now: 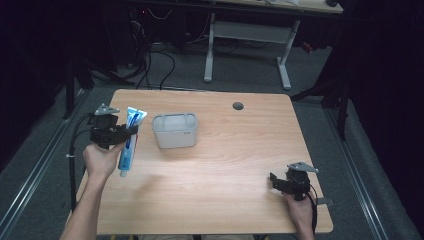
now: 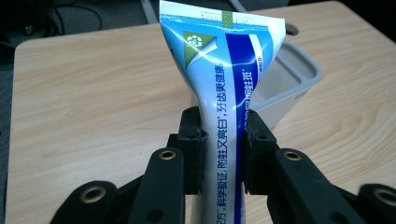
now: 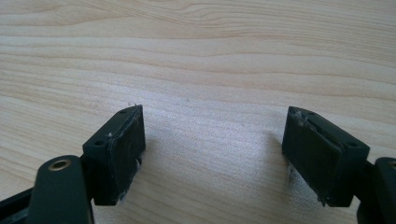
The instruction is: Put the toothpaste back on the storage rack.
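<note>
Near the table's left edge, left gripper point(image 1: 131, 131) jaws clamp the toothpaste tube point(image 1: 130, 142) mid-length, crimped end pointing away, cap toward the person.

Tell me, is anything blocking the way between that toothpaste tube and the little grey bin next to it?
Nothing visible does. The left gripper holds the toothpaste tube just left of the grey bin, with bare table between them, and the bin's top is open. The right gripper sits open, far off.

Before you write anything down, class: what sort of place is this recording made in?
Probably a lab or workshop set up for recording, not a home: a bare wooden table on grey carpet, cables trailing across the floor, another desk frame behind, dark surroundings.
</note>
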Demonstrator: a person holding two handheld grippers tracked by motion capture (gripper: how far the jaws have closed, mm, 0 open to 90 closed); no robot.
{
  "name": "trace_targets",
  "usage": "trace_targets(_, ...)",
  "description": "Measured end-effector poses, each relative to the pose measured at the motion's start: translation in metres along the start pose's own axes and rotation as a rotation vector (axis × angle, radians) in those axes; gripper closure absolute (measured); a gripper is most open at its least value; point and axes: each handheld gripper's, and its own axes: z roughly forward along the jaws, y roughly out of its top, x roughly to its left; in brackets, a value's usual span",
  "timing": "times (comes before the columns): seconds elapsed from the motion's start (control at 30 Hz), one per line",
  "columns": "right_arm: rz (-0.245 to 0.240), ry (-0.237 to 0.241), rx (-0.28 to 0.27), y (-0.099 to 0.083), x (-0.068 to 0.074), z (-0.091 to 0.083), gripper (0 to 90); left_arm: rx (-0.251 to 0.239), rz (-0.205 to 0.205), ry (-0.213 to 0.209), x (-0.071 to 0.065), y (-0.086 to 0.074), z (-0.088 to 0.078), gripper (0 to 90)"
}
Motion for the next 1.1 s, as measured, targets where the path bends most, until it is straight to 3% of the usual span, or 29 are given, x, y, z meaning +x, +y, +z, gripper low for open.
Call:
trace_targets(0.3, 0.001, 0.001, 0.002, 0.0, 0.0, 0.0, 21.3, -0.025, 0.025, -0.016, -0.012, 0.025, -0.001, 73.7)
trace_targets(0.47, -0.002, 0.003, 0.002, 0.0, 0.0, 0.0, 21.3, -0.03, 0.002, -0.043, -0.017, 0.035, 0.007, 73.9)
trace_targets(0.67, -0.003, 0.003, 0.002, 0.0, 0.0, 0.0, 21.3, -0.045, 0.024, -0.055, -0.027, 0.047, 0.014, 73.9)
trace_targets(0.8, -0.004, 0.003, 0.002, 0.0, 0.0, 0.0, 21.3, -0.075, 0.012, -0.073, -0.03, 0.052, 0.017, 74.0)
trace_targets(0.9, -0.004, 0.004, 0.002, 0.0, 0.0, 0.0, 21.3, -0.082, 0.019, -0.061, -0.032, 0.058, 0.021, 74.0)
trace_targets(1.1, -0.006, 0.005, -0.001, 0.0, 0.0, 0.0, 21.3, -0.108, 0.029, -0.077, -0.039, 0.071, 0.034, 73.9)
